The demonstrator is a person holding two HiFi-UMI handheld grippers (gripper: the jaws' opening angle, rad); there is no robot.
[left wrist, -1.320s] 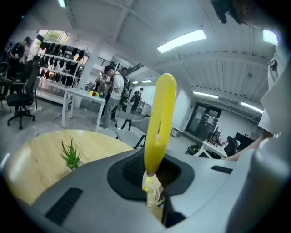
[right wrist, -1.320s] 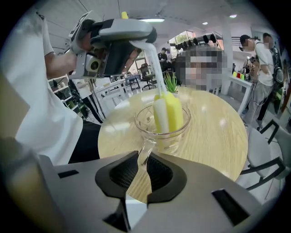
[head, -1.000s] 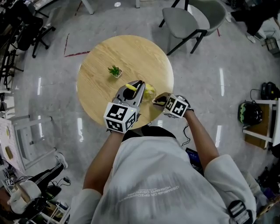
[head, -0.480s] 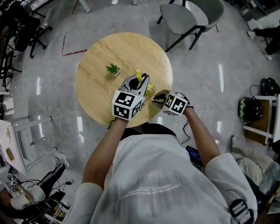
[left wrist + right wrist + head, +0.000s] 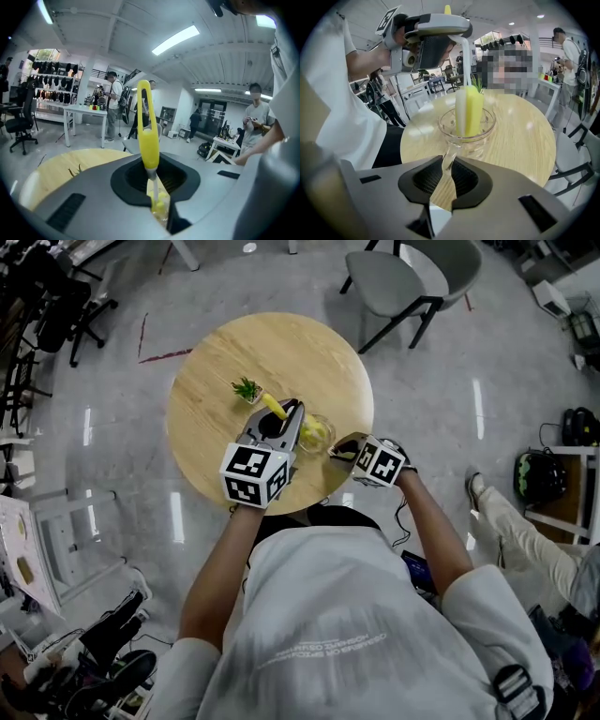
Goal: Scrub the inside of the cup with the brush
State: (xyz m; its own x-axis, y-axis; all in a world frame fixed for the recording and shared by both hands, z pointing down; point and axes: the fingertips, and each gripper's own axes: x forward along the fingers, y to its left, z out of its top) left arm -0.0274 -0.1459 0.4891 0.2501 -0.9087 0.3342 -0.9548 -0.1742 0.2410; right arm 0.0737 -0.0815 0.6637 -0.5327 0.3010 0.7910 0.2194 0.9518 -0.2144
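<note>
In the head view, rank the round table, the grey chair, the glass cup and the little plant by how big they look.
1. Round table
2. Grey chair
3. Glass cup and little plant: too alike to rank.

The cup [image 5: 467,136] is clear glass with a thin glass handle. It stands upright near the edge of the round wooden counter [image 5: 520,136], its handle pinched in the jaws of the right gripper [image 5: 446,165]. The brush [image 5: 149,126] has a yellow looped handle, a pale stem and a yellow-and-white sponge head; it stands nearly upright, head down inside the cup, with the left gripper [image 5: 152,168] clamped on its stem.
</note>
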